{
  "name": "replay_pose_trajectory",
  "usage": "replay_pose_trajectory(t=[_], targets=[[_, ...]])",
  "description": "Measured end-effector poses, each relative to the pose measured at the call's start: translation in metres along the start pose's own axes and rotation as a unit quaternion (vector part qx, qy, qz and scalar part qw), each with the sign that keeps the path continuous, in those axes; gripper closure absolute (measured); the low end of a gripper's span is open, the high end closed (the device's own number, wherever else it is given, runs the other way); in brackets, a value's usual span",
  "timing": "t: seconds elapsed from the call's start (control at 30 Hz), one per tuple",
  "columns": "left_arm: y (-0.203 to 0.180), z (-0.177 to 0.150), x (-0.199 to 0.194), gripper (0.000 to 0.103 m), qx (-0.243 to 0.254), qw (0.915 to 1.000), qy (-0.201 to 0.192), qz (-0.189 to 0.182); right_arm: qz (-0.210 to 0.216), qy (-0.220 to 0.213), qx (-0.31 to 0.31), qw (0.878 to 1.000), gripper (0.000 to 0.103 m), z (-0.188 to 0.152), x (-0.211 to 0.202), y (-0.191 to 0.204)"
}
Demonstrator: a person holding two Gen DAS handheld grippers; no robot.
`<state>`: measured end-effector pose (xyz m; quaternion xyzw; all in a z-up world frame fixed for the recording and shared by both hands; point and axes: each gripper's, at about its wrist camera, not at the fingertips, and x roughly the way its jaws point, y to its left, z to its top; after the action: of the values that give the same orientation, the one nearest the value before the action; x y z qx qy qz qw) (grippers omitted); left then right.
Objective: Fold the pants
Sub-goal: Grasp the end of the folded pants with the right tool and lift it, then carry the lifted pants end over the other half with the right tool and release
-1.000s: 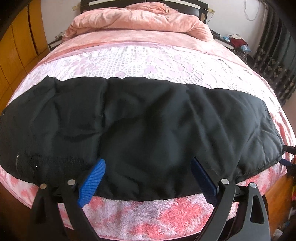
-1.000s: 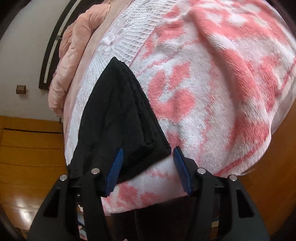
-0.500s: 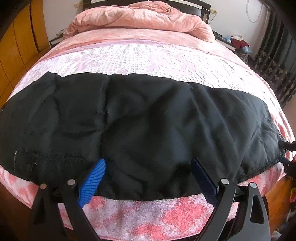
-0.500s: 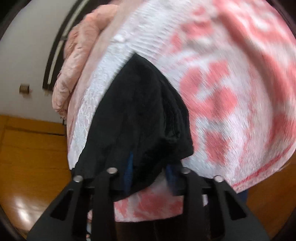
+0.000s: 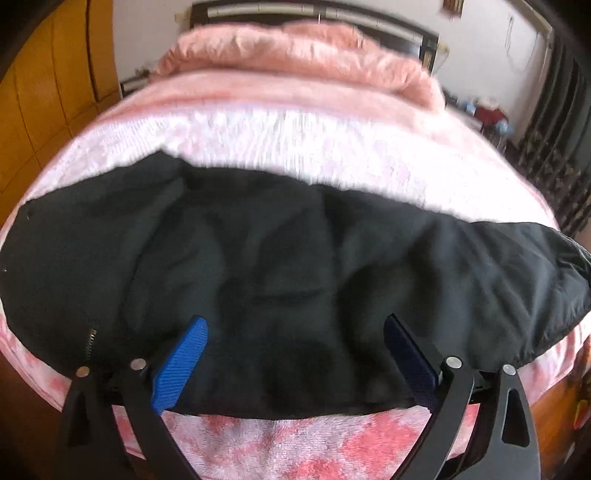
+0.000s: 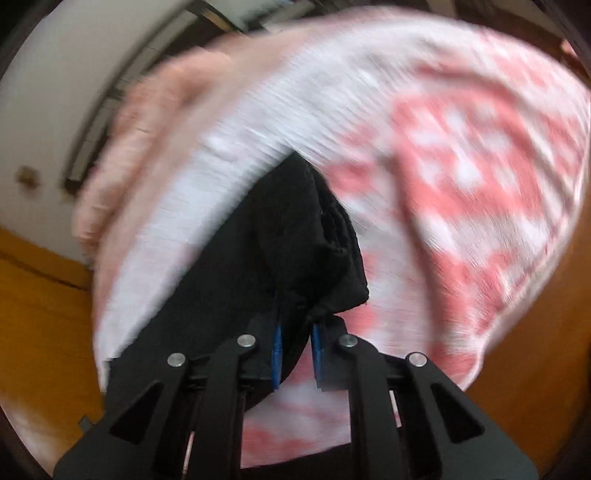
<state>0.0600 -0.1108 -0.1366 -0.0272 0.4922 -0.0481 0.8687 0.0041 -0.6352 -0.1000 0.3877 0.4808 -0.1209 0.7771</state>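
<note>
Black pants (image 5: pixel 295 266) lie spread sideways across the near end of a bed covered with a pink and white blanket (image 5: pixel 303 140). A zipper (image 5: pixel 89 341) shows at their lower left. My left gripper (image 5: pixel 295 332) is open, its blue pads on either side of the pants' near edge. In the right wrist view my right gripper (image 6: pixel 295 332) is shut on the bunched end of the pants (image 6: pixel 306 236), and that end is lifted off the blanket (image 6: pixel 461 155). Both views are blurred.
A crumpled pink quilt (image 5: pixel 295 55) lies at the head of the bed under a dark headboard (image 5: pixel 314 14). Wooden wardrobe doors (image 5: pixel 44 85) stand at left. Dark patterned curtains (image 5: pixel 554 147) hang at right. Wooden floor (image 6: pixel 44 332) lies below the bed's edge.
My right gripper closed on the end of the pants and lifted it. My left gripper moved forward over the pants' near edge, still open.
</note>
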Motion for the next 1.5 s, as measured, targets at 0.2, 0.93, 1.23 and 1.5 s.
replay_pose_trajectory(t=[0.2, 0.93, 1.23, 1.5], targets=[[-0.015, -0.006, 0.015, 0.006, 0.039, 0.9989, 0.022, -0.016, 0.007, -0.001, 0.000, 1.000, 0.091, -0.005, 0.006, -0.010], [0.066, -0.002, -0.046, 0.007, -0.027, 0.9980, -0.036, -0.044, 0.069, -0.083, -0.332, 0.937, 0.089, -0.093, -0.067, 0.259], [0.121, 0.003, -0.087, 0.006, -0.066, 0.9951, -0.073, -0.006, 0.070, 0.008, -0.413, 0.908, 0.088, -0.183, -0.002, 0.326], [0.172, -0.011, -0.099, 0.006, -0.116, 0.9901, -0.077, 0.016, 0.026, 0.091, -0.462, 0.882, 0.088, -0.255, 0.067, 0.338]])
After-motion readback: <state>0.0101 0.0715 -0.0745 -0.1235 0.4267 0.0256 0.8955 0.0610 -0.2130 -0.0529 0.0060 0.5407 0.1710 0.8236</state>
